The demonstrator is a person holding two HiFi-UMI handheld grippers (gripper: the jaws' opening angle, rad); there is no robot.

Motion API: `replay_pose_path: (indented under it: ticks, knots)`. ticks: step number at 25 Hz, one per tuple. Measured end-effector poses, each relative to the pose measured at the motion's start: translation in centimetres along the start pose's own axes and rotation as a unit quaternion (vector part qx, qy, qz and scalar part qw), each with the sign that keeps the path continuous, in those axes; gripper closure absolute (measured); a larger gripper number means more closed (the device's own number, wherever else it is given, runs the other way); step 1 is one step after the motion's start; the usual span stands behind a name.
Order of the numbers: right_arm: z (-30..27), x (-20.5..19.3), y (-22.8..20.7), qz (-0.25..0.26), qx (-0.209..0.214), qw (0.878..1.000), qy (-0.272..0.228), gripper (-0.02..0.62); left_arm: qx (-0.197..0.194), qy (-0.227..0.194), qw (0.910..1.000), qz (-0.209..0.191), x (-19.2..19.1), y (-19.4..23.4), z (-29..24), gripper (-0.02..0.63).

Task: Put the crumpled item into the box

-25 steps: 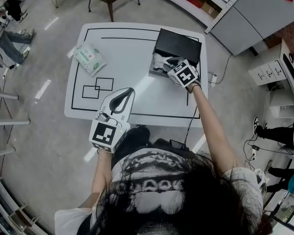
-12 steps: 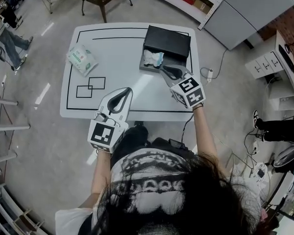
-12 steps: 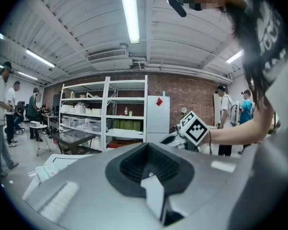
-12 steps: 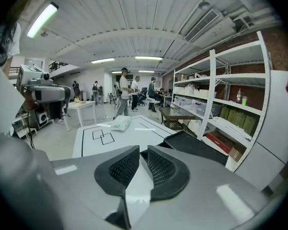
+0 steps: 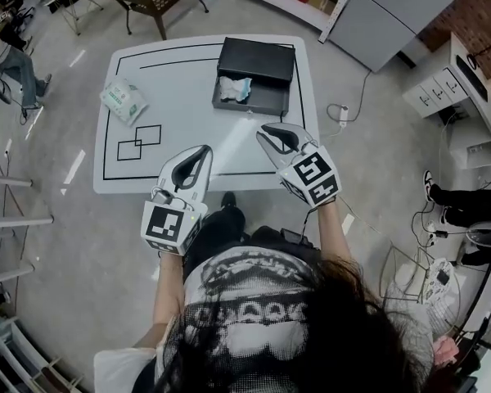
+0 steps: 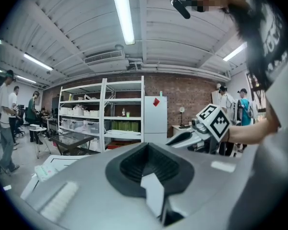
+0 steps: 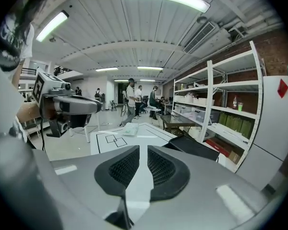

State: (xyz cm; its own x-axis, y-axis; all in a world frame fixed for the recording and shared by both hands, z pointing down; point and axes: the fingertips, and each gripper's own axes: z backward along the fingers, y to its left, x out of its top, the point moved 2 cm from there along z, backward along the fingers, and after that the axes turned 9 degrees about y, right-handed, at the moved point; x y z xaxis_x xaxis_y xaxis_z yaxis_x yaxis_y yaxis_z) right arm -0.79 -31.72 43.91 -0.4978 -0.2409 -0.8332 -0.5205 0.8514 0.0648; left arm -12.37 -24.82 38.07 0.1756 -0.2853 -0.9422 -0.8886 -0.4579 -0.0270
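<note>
The black box [image 5: 256,74] stands open at the table's far right, and the crumpled pale item [image 5: 233,89] lies inside it. Both grippers hover over the near table edge, well short of the box. My right gripper [image 5: 263,130] holds nothing; its pads stand a narrow gap apart in the right gripper view [image 7: 139,150]. My left gripper [image 5: 206,149] is shut and empty, its pads [image 6: 146,147] pressed together. The box's lid [image 7: 194,147] shows ahead of the right jaws. The crumpled item is hidden in both gripper views.
A green-and-white packet [image 5: 123,101] lies at the table's [image 5: 188,80] far left, beside two drawn squares [image 5: 139,143]. A power cord [image 5: 344,113] hangs off the right side. Shelving and a cabinet stand beyond the table. People stand across the room.
The right gripper has drawn back from the box toward the near edge, leaving the crumpled item inside. The left gripper has barely moved.
</note>
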Motion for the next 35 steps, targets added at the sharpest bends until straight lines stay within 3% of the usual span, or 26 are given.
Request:
replay_pose_path:
  ticks: [20,35]
  knots:
    - [14.1,-7.2,9.3,0.005,0.041,0.998,-0.041,0.537,0.011,0.018,0.9998,0.005,-3.1,-15.5,6.4,0.606]
    - [14.7,-6.7,14.1,0.018,0.075,0.995,-0.057,0.537,0.046,0.029,0.9985,0.01,-4.1,-16.4,11.6,0.606]
